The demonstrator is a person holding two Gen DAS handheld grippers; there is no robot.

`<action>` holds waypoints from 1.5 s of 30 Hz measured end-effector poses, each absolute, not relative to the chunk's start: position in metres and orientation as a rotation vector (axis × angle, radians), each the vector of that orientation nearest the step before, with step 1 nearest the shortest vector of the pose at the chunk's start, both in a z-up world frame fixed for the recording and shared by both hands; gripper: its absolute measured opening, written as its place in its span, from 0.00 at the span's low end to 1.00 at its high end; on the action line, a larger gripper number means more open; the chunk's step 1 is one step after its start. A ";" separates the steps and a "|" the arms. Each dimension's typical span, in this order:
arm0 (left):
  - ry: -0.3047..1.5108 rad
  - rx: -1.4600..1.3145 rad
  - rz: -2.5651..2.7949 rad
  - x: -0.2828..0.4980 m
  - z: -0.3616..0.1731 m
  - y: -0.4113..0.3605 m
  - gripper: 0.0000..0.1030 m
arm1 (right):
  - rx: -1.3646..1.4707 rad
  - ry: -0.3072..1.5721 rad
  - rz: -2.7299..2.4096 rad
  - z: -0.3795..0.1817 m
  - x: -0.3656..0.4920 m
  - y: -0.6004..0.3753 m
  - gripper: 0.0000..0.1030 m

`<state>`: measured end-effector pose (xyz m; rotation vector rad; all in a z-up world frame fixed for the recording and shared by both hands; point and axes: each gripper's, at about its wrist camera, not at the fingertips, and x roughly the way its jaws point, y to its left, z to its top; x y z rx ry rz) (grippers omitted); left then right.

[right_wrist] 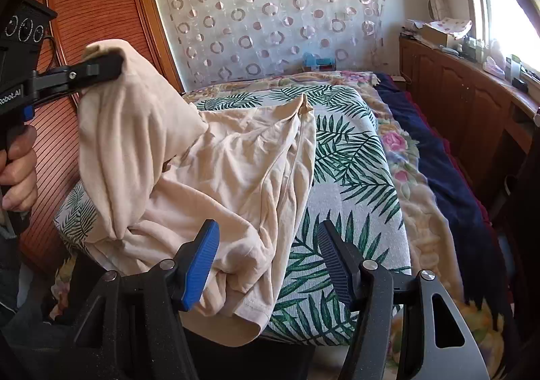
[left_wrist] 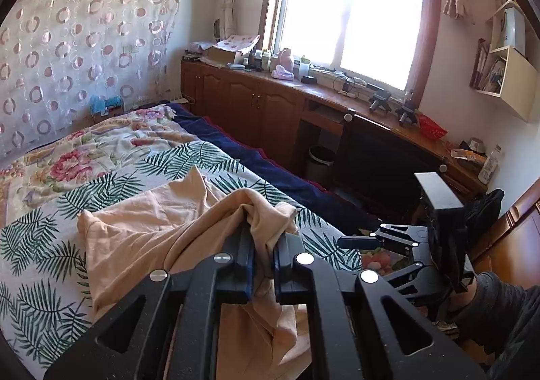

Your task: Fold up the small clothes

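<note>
A peach-coloured garment (right_wrist: 236, 157) lies crumpled on the leaf-print sheet (right_wrist: 354, 177) at the bed's near end. My left gripper (left_wrist: 263, 245) is shut on a bunched edge of the garment (left_wrist: 152, 238) and holds it lifted off the bed; in the right wrist view it shows at the upper left (right_wrist: 101, 67) with cloth hanging from it. My right gripper (right_wrist: 266, 255) is open and empty, just above the garment's near hem, with the blue left pad (right_wrist: 200, 265) beside the cloth. It also shows at the right of the left wrist view (left_wrist: 351, 241).
A floral quilt (left_wrist: 84, 147) and a dark blue blanket (left_wrist: 270, 167) cover the rest of the bed. A wooden cabinet run (left_wrist: 253, 99) with clutter stands under the window. A wooden wardrobe (right_wrist: 94, 8) stands at the bed's left. A bin (left_wrist: 320, 160) sits by the desk.
</note>
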<state>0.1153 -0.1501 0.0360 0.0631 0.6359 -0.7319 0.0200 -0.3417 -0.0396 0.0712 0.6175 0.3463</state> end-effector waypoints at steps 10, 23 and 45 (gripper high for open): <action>0.670 0.050 -0.675 0.110 0.020 -0.128 0.54 | 0.065 0.632 0.337 -0.038 0.022 -0.345 0.61; 0.653 0.023 -0.526 0.097 -0.008 -0.062 0.73 | -0.003 0.600 0.376 -0.021 0.046 -0.317 0.61; 0.661 -0.073 -0.285 0.083 -0.030 0.040 0.73 | -0.210 0.647 0.610 -0.022 0.143 -0.165 0.61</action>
